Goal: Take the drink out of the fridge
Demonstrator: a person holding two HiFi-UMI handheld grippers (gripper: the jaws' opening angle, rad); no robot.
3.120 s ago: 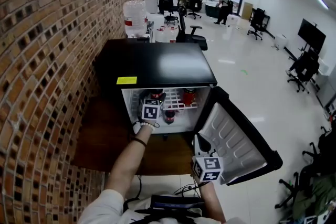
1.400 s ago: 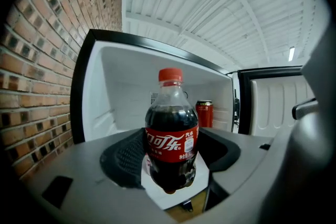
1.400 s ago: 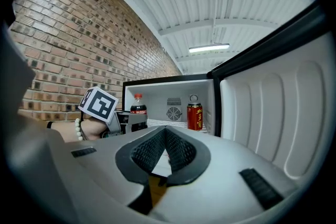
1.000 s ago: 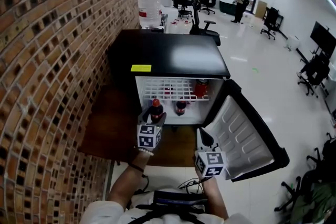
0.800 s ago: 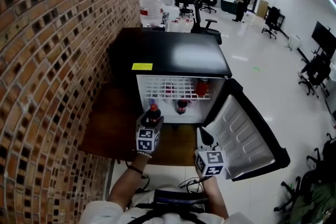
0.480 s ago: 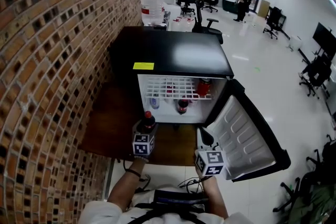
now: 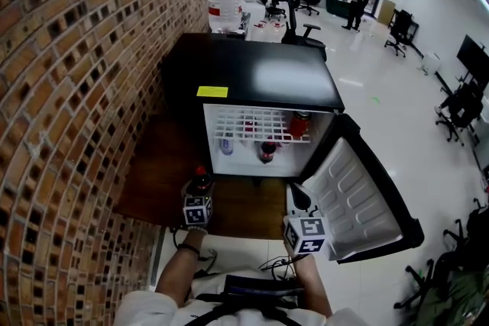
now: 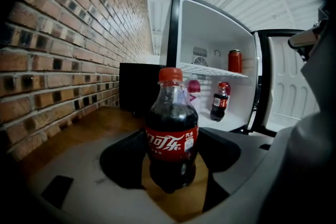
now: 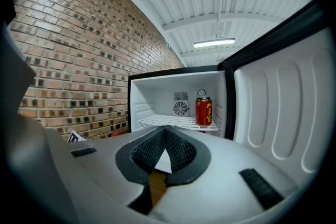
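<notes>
A cola bottle (image 8: 172, 136) with a red cap and red label stands upright between the jaws of my left gripper (image 8: 173, 152), which is shut on it. In the head view that bottle (image 7: 200, 182) and the left gripper (image 7: 198, 198) are over the wooden platform (image 7: 149, 179), in front and to the left of the black mini fridge (image 7: 256, 80). The fridge door (image 7: 353, 195) hangs open to the right. My right gripper (image 9: 165, 139) is shut with nothing in it and sits in front of the door (image 7: 298, 202).
Inside the fridge are a red can (image 7: 299, 124) on the wire shelf, another cola bottle (image 7: 267, 152) and a pink-capped bottle (image 7: 226, 144) below. A brick wall (image 7: 69, 88) runs along the left. A water jug (image 7: 223, 5) and office chairs stand behind.
My left gripper has drawn the cola bottle out of the fridge, back toward me and to the left, lower over the wooden platform. The right gripper has stayed where it was.
</notes>
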